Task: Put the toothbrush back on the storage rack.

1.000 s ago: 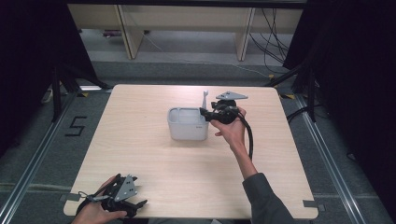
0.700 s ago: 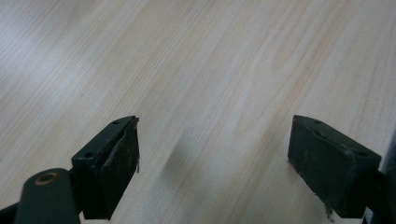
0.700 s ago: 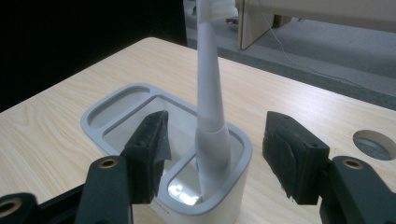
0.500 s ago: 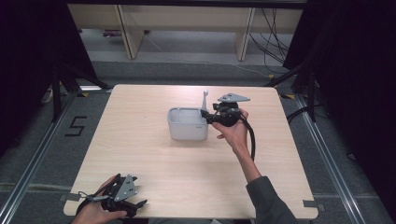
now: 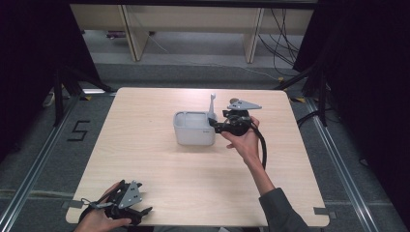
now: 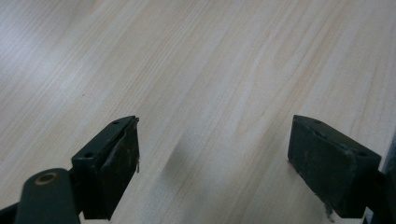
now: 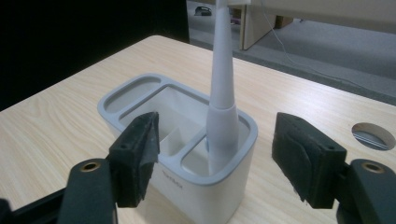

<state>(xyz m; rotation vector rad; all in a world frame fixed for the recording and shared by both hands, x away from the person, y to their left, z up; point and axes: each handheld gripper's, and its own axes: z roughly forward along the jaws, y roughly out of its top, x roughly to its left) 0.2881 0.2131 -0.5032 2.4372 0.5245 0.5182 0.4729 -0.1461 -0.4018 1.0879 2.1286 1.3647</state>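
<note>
Two tools are out: the right tool (image 5: 216, 126), held level at the white caddy's (image 5: 193, 129) right end, has just been opening its jaws, which flank the upright toothbrush (image 7: 221, 100) untouched. Well nearer than the caddy, the left tool (image 5: 140, 213) rests low over the worktop (image 5: 145, 154), jaws apart and empty.

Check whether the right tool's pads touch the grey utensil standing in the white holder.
Apart. The right gripper view shows both pads clear of the grey utensil; the jaws have just been opening.

Light wooden table (image 5: 145, 145), grey floor (image 5: 193, 63), dark curtains (image 5: 29, 58), pale shelving (image 5: 193, 19)
</note>
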